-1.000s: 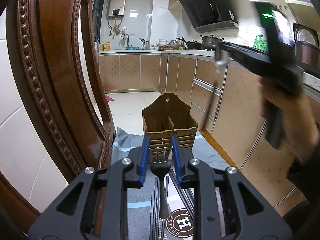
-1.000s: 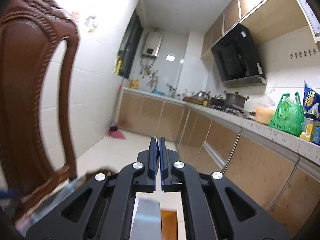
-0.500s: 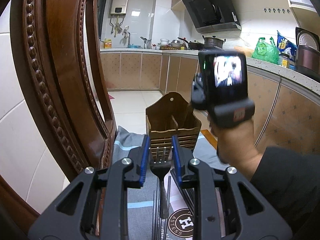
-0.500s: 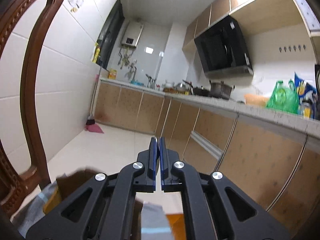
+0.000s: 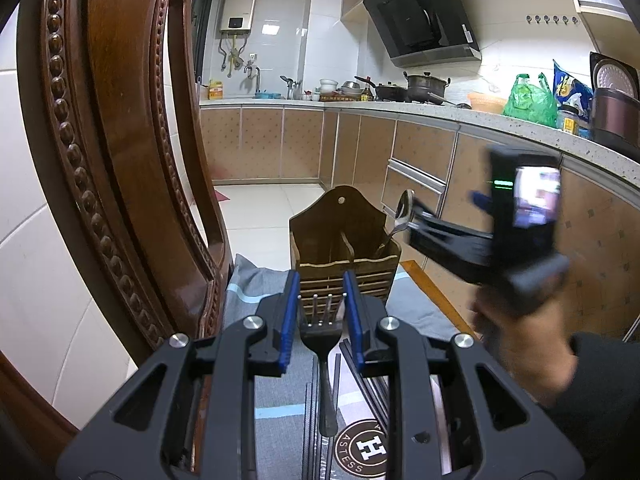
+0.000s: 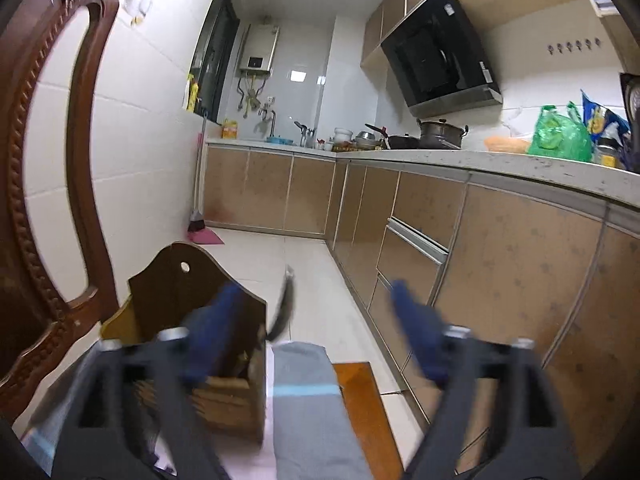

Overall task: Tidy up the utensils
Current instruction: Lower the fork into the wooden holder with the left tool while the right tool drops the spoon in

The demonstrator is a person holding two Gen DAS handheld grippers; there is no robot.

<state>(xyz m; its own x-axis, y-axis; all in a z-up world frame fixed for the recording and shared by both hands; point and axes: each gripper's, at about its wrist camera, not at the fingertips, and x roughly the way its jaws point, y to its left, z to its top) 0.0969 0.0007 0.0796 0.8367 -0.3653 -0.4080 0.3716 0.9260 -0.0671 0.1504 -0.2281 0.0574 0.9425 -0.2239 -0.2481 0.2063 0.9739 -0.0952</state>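
- My right gripper (image 6: 316,320) has dropped beside the wooden holder (image 5: 344,248); its fingers just sprang wide, releasing the spoon (image 5: 400,216) into the right compartment.
- My left gripper (image 5: 322,312) fingers stay narrow around the fork (image 5: 322,336).

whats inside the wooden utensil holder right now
A spoon stands in the right compartment of the wooden holder, bowl sticking up above the rim. The other compartments look empty from above, but the front wall hides their bottoms.
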